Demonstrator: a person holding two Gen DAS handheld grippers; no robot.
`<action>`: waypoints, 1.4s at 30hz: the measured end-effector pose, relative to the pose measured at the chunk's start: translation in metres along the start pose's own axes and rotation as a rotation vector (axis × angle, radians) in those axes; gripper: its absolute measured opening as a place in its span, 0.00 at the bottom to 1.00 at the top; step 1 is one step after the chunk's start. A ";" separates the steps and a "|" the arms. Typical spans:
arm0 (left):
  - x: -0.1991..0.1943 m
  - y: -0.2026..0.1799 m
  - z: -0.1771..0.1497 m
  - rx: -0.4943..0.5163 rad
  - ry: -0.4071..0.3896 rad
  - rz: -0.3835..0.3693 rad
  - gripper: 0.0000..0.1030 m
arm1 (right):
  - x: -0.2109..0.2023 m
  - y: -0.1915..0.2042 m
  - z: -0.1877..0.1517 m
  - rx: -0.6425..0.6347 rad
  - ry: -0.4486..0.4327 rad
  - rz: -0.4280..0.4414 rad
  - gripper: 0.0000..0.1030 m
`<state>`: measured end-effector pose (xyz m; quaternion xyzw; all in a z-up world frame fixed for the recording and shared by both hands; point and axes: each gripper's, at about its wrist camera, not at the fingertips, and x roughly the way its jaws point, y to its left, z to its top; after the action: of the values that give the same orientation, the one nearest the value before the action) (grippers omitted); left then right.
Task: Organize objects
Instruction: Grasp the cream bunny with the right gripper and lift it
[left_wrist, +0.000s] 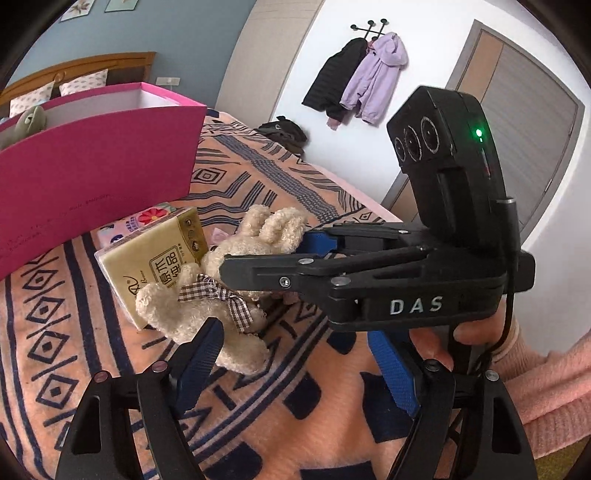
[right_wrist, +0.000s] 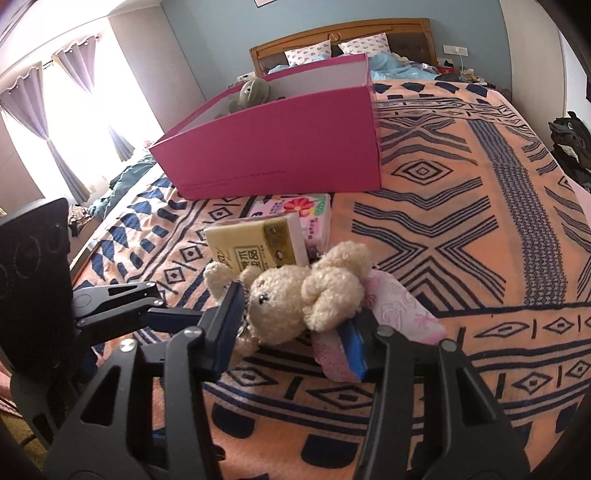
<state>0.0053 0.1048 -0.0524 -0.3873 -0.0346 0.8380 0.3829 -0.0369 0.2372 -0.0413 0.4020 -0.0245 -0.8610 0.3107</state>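
A cream teddy bear (right_wrist: 295, 295) with a checked bow lies on the patterned blanket (right_wrist: 443, 240), leaning against a gold tissue pack (right_wrist: 258, 243). My right gripper (right_wrist: 295, 314) has a blue pad on each side of the bear and presses on it; in the left wrist view the right gripper (left_wrist: 266, 251) comes in from the right and clamps the teddy bear (left_wrist: 207, 317). My left gripper (left_wrist: 295, 343) stands open just in front of the bear, its left pad close to one leg. Behind stands an open pink box (right_wrist: 277, 147).
A floral tissue pack (right_wrist: 295, 210) lies behind the gold one, and a pink packet (right_wrist: 399, 310) sits under the bear's right side. A green plush (right_wrist: 253, 92) rests inside the box. Pillows and a headboard are at the back. A hand in a pink sleeve (left_wrist: 546, 376) holds the right gripper.
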 end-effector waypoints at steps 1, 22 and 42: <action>-0.001 0.001 0.000 -0.003 -0.003 0.003 0.79 | 0.001 0.000 0.000 -0.004 0.003 -0.003 0.42; -0.016 0.023 0.011 -0.033 -0.038 0.000 0.79 | -0.037 0.024 0.014 -0.178 -0.031 0.061 0.35; -0.037 0.025 0.068 0.025 -0.113 0.068 0.48 | -0.052 0.031 0.072 -0.263 -0.137 0.071 0.34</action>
<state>-0.0409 0.0785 0.0097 -0.3354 -0.0324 0.8715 0.3564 -0.0467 0.2262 0.0520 0.2970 0.0531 -0.8706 0.3886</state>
